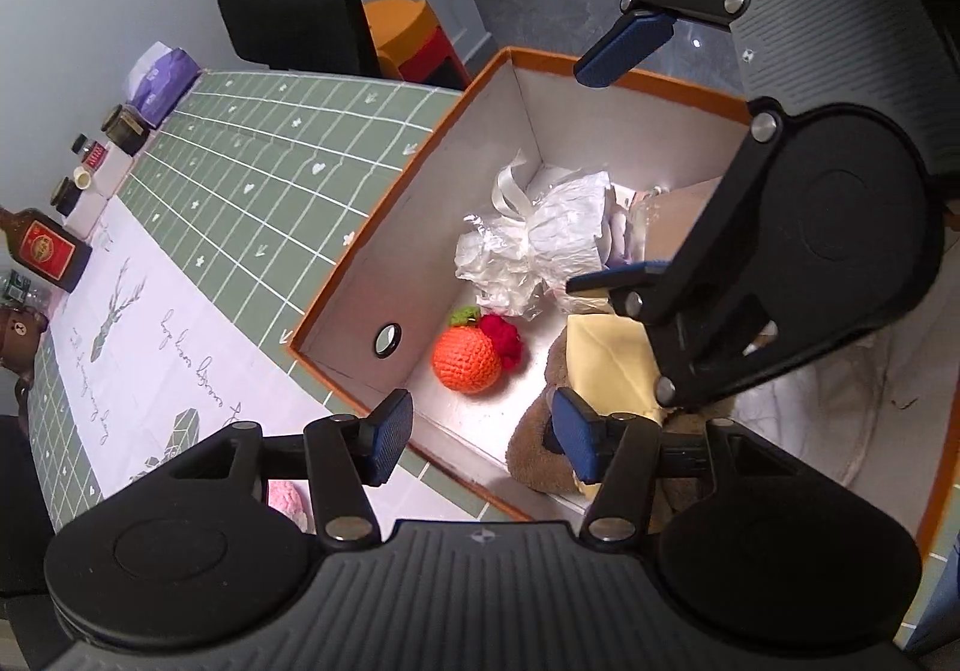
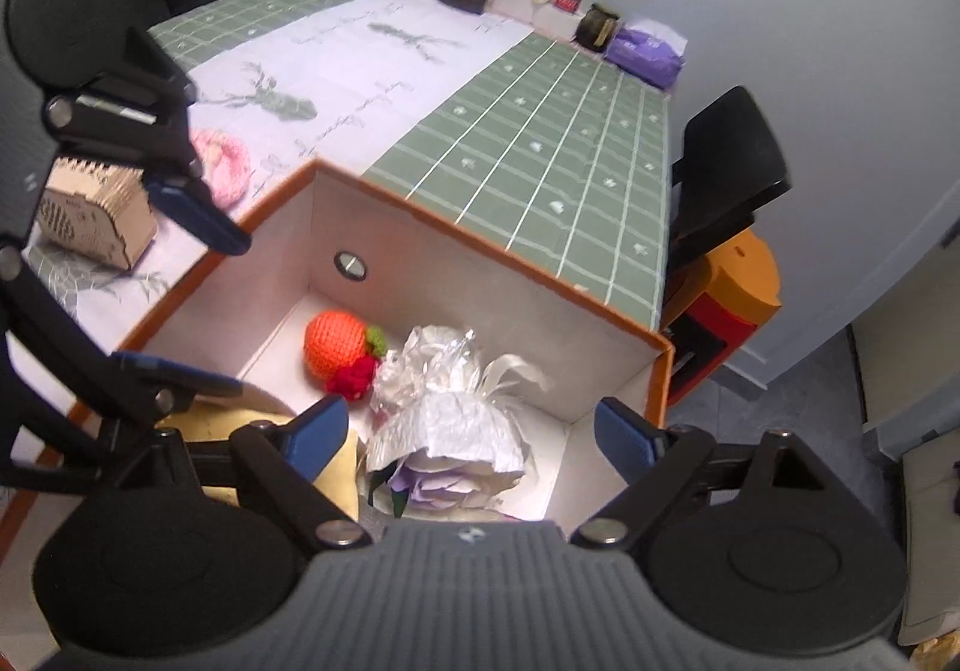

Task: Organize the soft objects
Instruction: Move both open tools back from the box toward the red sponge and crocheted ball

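- The orange-rimmed box [image 2: 480, 245] sits on the green checked tablecloth [image 2: 540, 131], and both claws hang over its open top.
- Inside the box, near the wall with the round grommet [image 2: 351, 264], lies a crocheted orange [image 2: 333, 350] with a red knitted bit [image 2: 354, 380] touching it.
- Just beside that lies a paper-wrapped bouquet [image 2: 444, 431], on its side.
- The left gripper [image 1: 474, 440] has its jaws apart and nothing pinched; a brown and cream plush toy [image 1: 606, 365] lies in the box under its right finger.
- The right gripper [image 2: 474, 434] stands wide open above the bouquet, not gripping it.
- Outside the box, a pink knitted piece [image 2: 231, 164] rests on the cloth near its corner.
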Motion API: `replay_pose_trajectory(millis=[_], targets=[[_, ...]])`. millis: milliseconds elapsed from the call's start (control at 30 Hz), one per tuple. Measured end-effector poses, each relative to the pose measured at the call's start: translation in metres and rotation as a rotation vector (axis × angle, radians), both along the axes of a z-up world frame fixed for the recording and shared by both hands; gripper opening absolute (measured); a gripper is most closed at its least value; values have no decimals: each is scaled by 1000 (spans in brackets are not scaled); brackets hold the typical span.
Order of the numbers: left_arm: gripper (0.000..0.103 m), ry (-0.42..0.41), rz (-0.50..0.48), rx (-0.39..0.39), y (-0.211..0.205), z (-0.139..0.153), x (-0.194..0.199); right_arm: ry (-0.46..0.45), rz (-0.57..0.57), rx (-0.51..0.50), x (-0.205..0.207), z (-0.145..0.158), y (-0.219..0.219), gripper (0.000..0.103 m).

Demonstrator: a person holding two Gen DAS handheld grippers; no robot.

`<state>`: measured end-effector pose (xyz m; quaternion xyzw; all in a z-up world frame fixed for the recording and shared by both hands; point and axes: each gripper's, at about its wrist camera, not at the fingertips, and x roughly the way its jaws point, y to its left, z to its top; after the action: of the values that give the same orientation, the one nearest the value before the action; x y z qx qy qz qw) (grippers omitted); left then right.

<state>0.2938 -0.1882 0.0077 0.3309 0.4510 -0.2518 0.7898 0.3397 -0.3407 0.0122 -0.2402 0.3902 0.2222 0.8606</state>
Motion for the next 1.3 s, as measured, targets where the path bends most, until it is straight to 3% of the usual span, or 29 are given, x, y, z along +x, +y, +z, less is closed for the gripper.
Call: replay_pose_trajectory(millis=[333,500,700,1000,1300], targets=[[63,-69,88,-149,47,36,-45,-112,-49,56,-39,32,24,88],[63,-100,140,-188,83,44,-64,-119,-29,110,-59,45,49,88],[63,-157,306,-273,141,59,-80,-104,8,205,-80,57,83,88],[63,-271,528,-414,214,63,-117,-32,55,264,-107,40,143,88],[63,-333,675,-560,254,27,-166,-8,51,368,-140,8,173,88]])
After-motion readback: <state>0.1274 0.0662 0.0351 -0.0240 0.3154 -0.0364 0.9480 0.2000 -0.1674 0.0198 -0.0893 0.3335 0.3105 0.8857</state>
